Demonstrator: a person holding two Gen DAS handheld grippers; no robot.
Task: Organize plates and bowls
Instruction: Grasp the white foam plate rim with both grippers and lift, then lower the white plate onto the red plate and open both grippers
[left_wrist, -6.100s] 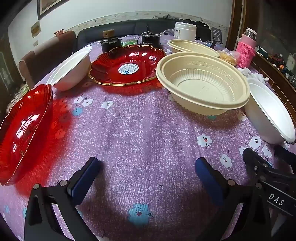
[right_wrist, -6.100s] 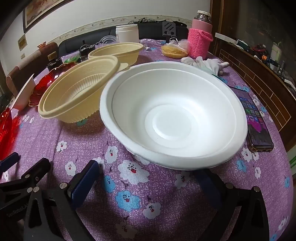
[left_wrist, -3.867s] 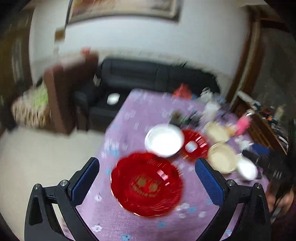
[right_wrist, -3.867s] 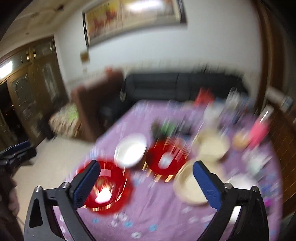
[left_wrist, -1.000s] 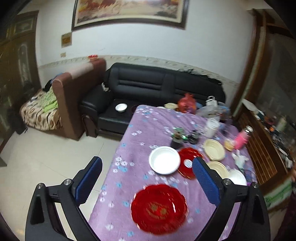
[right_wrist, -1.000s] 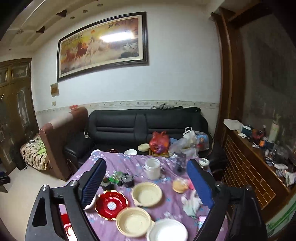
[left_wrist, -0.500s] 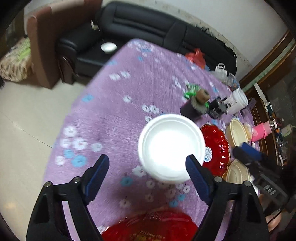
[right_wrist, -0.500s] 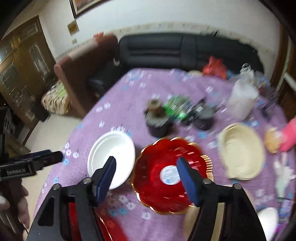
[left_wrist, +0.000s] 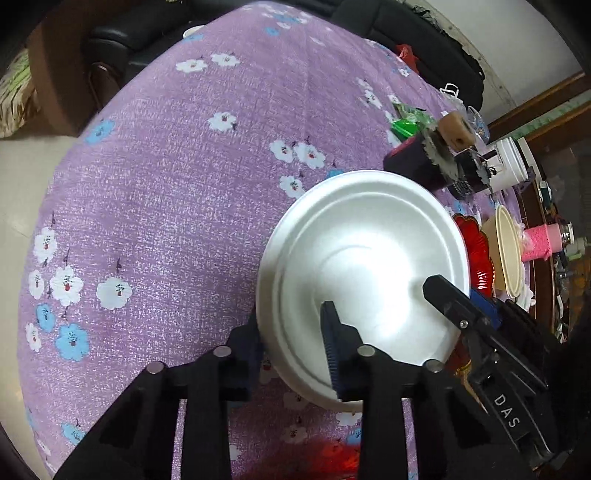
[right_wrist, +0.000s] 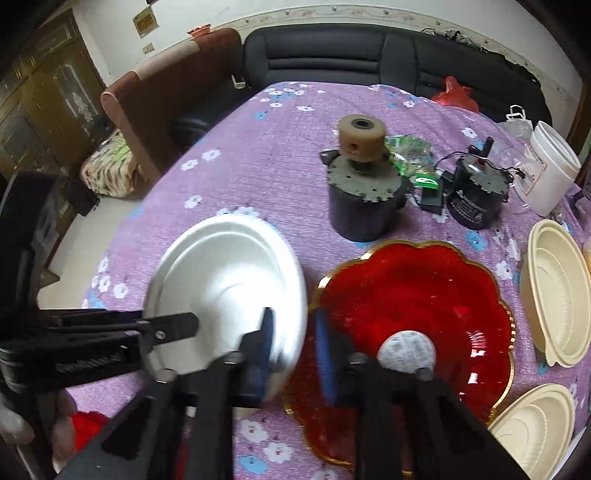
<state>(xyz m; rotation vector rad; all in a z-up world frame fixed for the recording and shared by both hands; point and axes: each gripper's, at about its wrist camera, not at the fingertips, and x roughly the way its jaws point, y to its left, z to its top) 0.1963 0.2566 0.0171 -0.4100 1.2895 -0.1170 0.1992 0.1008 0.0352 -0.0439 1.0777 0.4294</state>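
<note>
A white foam bowl (left_wrist: 369, 273) sits on the purple flowered tablecloth (left_wrist: 166, 206). My left gripper (left_wrist: 291, 347) straddles its near rim, one finger inside and one outside, jaws closed on the rim. My right gripper (right_wrist: 293, 343) straddles the bowl's (right_wrist: 229, 280) right rim, one finger inside and one outside, beside a red scalloped plate (right_wrist: 413, 317). Its jaws look narrow around the rim; contact is blurred. The left gripper (right_wrist: 162, 332) shows at the bowl's left in the right wrist view.
Two dark motors (right_wrist: 364, 199) and a white tub (right_wrist: 546, 173) stand behind the plates. Cream bowls (right_wrist: 557, 302) sit at the right, one more at the lower right (right_wrist: 535, 428). Another red plate (left_wrist: 340, 454) lies near me. A sofa (right_wrist: 369, 59) is beyond the table.
Both grippers came down from high above the table to the white bowl. Their jaws have narrowed onto its rim, left on the near side, right on the plate side.
</note>
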